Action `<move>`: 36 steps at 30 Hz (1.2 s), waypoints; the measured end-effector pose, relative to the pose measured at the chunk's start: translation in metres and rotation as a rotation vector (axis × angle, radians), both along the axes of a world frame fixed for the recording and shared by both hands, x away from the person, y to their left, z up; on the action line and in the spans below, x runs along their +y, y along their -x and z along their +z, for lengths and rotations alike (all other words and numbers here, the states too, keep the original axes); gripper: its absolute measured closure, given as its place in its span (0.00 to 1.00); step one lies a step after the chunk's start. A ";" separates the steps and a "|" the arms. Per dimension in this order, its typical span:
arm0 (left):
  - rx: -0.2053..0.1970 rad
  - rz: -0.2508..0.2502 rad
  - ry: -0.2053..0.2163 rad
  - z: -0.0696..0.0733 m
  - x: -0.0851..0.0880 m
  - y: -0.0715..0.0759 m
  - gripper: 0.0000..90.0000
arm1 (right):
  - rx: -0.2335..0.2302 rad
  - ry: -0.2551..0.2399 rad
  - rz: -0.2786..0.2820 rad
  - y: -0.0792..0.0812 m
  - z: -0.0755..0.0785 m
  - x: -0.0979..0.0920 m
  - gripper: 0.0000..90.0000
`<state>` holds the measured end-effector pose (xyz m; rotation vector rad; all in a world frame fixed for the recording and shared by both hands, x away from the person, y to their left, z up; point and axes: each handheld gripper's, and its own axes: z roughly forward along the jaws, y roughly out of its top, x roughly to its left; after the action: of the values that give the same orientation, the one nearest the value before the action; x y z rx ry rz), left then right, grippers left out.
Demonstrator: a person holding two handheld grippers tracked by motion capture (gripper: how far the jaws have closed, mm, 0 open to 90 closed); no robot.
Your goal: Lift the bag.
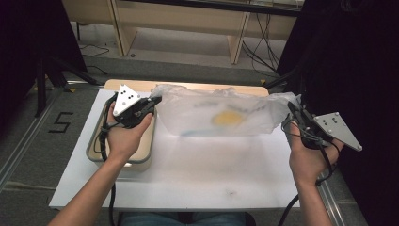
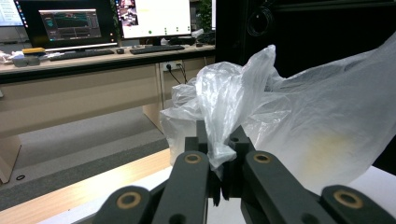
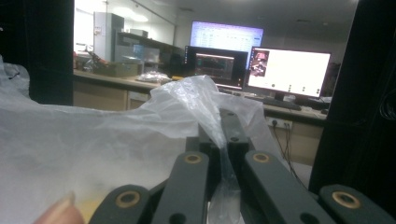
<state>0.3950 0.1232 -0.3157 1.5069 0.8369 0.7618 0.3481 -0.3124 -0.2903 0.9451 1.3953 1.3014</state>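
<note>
A clear plastic bag (image 1: 221, 115) hangs stretched between my two grippers above the white table (image 1: 188, 174), with something yellow (image 1: 227, 117) inside it. My left gripper (image 1: 154, 100) pinches the bag's left corner; in the left gripper view the film (image 2: 224, 107) bunches up between the closed jaws of that left gripper (image 2: 220, 142). At the bag's right end, my right gripper (image 1: 291, 107) is shut on the other corner, and the right gripper view has the film (image 3: 196, 100) squeezed between the jaws of the right gripper (image 3: 219, 126).
A shallow tray (image 1: 143, 150) sits on the table under my left hand. Beyond the table's wooden far edge (image 1: 188, 85) are floor and desk legs (image 1: 123, 33). Dark curtains stand at both sides. A desk with monitors (image 2: 154, 18) is behind.
</note>
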 end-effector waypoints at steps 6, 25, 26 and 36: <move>-0.008 -0.002 0.005 0.004 -0.001 -0.002 0.98 | 0.013 -0.002 -0.005 -0.003 -0.002 -0.003 1.00; -0.009 0.031 -0.015 0.017 -0.011 -0.042 0.98 | 0.064 -0.019 -0.038 -0.038 -0.018 -0.008 1.00; -0.007 0.033 -0.015 0.017 -0.012 -0.044 0.98 | 0.065 -0.020 -0.039 -0.040 -0.018 -0.008 1.00; -0.012 0.057 -0.031 0.010 -0.019 -0.060 0.98 | 0.100 -0.018 -0.053 -0.056 -0.025 -0.009 1.00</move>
<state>0.4550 0.1038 -0.3060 1.5101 0.8657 0.8286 0.4043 -0.3212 -0.3157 1.0647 1.4272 1.2433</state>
